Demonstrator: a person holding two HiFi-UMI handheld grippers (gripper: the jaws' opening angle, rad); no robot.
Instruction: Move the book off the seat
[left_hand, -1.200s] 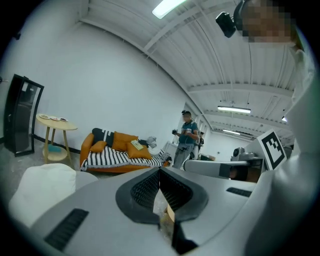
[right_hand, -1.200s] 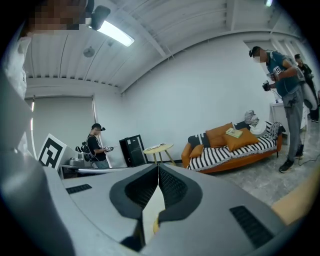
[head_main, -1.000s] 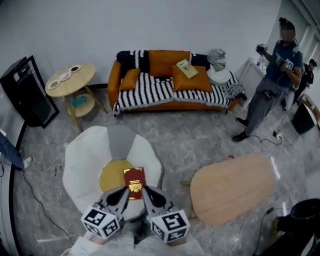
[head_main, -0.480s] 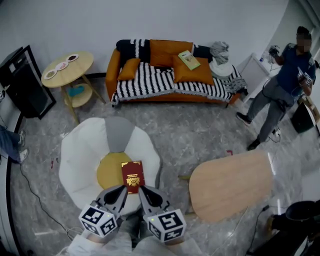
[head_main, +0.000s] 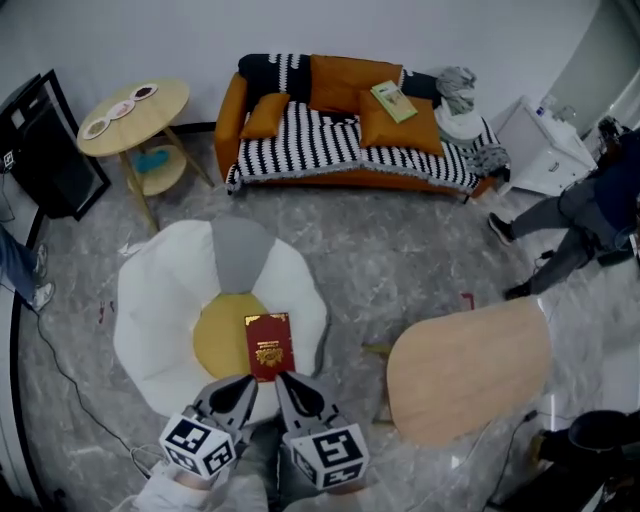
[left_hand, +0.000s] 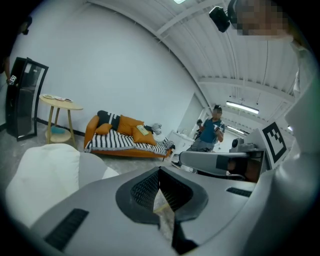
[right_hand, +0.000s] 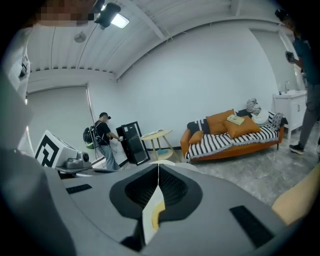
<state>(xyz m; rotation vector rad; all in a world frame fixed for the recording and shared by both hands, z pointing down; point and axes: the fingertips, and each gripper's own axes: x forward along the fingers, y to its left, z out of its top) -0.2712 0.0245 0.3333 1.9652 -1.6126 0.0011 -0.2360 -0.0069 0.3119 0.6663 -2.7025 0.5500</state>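
A dark red book (head_main: 270, 345) with a gold emblem lies flat on the yellow seat cushion (head_main: 218, 338) of a white round armchair (head_main: 150, 320). My left gripper (head_main: 243, 388) and right gripper (head_main: 290, 385) hover side by side just short of the book's near edge. Neither touches it. In the left gripper view the left gripper (left_hand: 159, 170) has its jaws meeting at the tip, with nothing between them. In the right gripper view the right gripper (right_hand: 158, 166) is likewise shut and empty. The book does not show in either gripper view.
An oval wooden table (head_main: 470, 370) stands right of the armchair. At the back are an orange sofa (head_main: 350, 150) with a striped throw, a round side table (head_main: 135, 105) and a black cabinet (head_main: 40, 145). A person (head_main: 590, 220) stands at the right edge. A cable (head_main: 70, 390) crosses the floor at left.
The person at the right has walked further right, partly out of view. The head view has shifted slightly. Both grippers stay shut near the book's near edge.
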